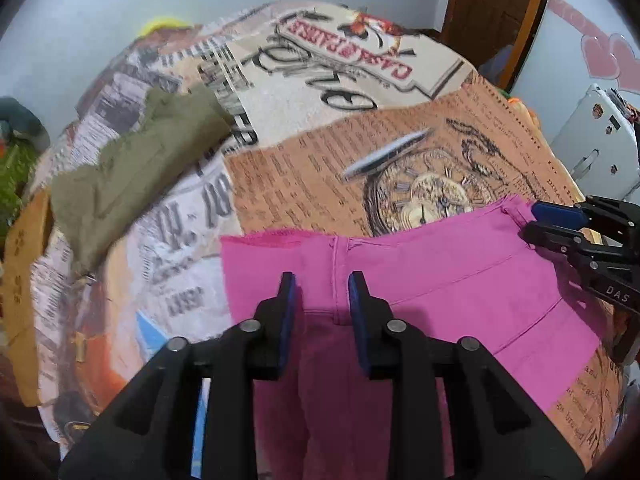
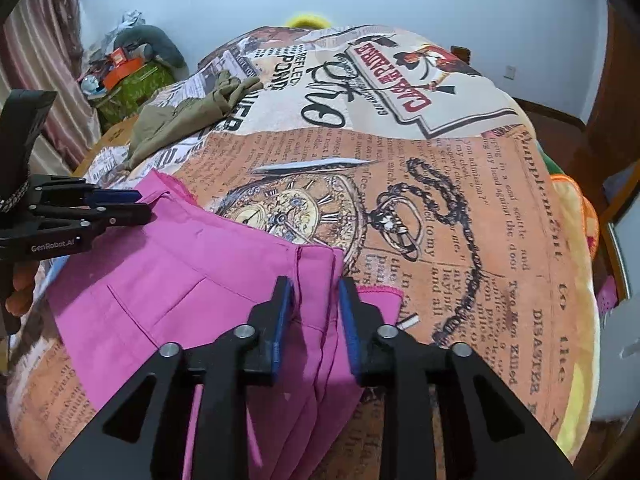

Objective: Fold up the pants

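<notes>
Left wrist view: the pink pants (image 1: 440, 272) run beneath the left hand-held gripper (image 1: 322, 292) and off the frame toward 6 o'clock; their legs are not visible. The right hand-held gripper (image 1: 560, 220) is cut by the edge at 3 o'clock, its body unseen. Olive garment (image 1: 132, 168) at 10 o'clock is blurred; its type cannot be told.

Right wrist view: the clutter (image 2: 124, 68) at 10 o'clock is too small to identify. Whether the left hand-held gripper (image 2: 142, 204) pinches the pants' (image 2: 168, 280) edge cannot be told.
</notes>
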A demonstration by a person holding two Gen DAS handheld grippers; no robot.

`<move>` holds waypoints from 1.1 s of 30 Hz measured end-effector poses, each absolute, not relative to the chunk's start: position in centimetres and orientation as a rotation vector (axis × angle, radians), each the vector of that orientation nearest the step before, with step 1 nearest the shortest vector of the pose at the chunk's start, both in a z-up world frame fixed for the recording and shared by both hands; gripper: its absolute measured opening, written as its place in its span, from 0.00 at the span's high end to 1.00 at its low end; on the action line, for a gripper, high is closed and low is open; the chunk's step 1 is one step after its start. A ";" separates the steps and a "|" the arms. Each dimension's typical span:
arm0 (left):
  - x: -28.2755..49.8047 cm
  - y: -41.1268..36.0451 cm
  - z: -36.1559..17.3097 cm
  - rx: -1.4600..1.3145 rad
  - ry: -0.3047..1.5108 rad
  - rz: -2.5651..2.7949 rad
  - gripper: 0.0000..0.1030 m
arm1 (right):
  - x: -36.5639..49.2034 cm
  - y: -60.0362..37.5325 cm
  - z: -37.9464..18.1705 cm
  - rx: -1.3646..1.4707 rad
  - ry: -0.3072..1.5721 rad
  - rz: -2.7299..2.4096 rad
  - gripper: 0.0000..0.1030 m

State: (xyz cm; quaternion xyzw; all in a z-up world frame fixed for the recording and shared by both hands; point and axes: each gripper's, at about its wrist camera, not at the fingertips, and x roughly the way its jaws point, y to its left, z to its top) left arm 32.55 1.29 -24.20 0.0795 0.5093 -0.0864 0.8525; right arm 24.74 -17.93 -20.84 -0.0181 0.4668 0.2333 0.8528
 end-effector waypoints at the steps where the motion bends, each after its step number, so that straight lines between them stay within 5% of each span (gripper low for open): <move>1: 32.4 1.3 -23.8 0.174 1.060 -0.177 0.72 | 24.7 -18.1 -20.6 -0.034 0.987 0.486 0.72; 5: 31.4 2.0 -21.8 0.166 1.022 -0.167 0.68 | 23.9 -18.7 -19.2 -0.019 0.981 0.473 0.70; 9: 30.2 3.2 -20.6 0.136 1.001 -0.146 0.43 | 22.6 -19.0 -18.1 -0.016 0.963 0.475 0.58; 15: 28.4 4.9 -21.7 0.043 1.061 -0.155 0.30 | 20.0 -19.1 -17.6 -0.012 0.948 0.472 0.49; 33: 28.4 5.4 -26.4 -0.071 1.143 -0.177 0.24 | 20.0 -21.1 -22.2 0.205 1.059 0.471 0.41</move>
